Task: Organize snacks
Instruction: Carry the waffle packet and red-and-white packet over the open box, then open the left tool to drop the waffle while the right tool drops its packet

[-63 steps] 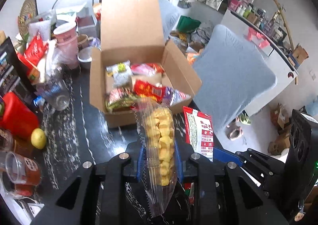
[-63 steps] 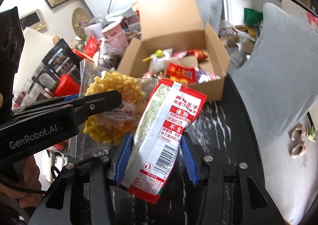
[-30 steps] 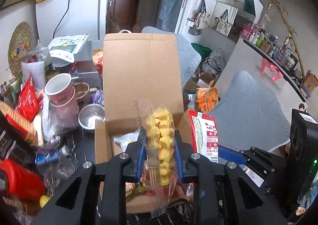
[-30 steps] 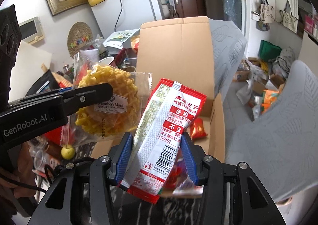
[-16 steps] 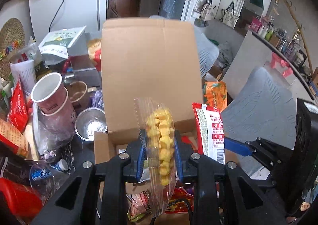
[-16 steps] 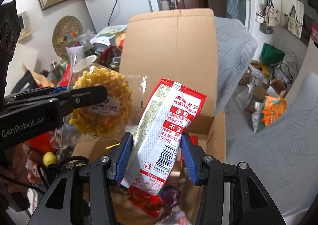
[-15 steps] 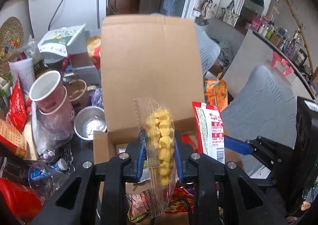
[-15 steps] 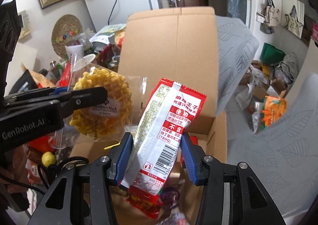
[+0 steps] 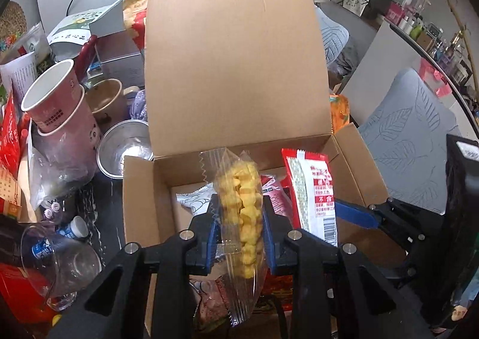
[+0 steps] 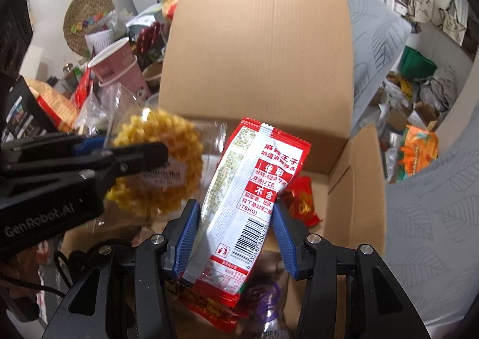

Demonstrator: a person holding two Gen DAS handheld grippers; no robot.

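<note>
My left gripper (image 9: 241, 229) is shut on a clear packet of yellow waffle crisps (image 9: 242, 213), held over the open cardboard box (image 9: 236, 69). The waffle packet also shows in the right wrist view (image 10: 158, 162), with the left gripper (image 10: 125, 156) beside it. My right gripper (image 10: 236, 237) is shut on a red and white snack packet (image 10: 248, 198), over the box (image 10: 257, 48) and to the right of the waffle packet. That red packet also shows in the left wrist view (image 9: 312, 192). Several snack packets lie inside the box (image 10: 302, 198).
Left of the box stand stacked pink paper cups (image 9: 57, 111), a metal bowl (image 9: 125, 147), a mug (image 9: 109, 99), a clear glass (image 9: 60, 267) and red packets. A grey leaf-patterned cushion (image 9: 410, 141) is at the right. The box lid stands upright at the back.
Both grippers have moved forward and lower with their packets, from in front of the box to over its opening.
</note>
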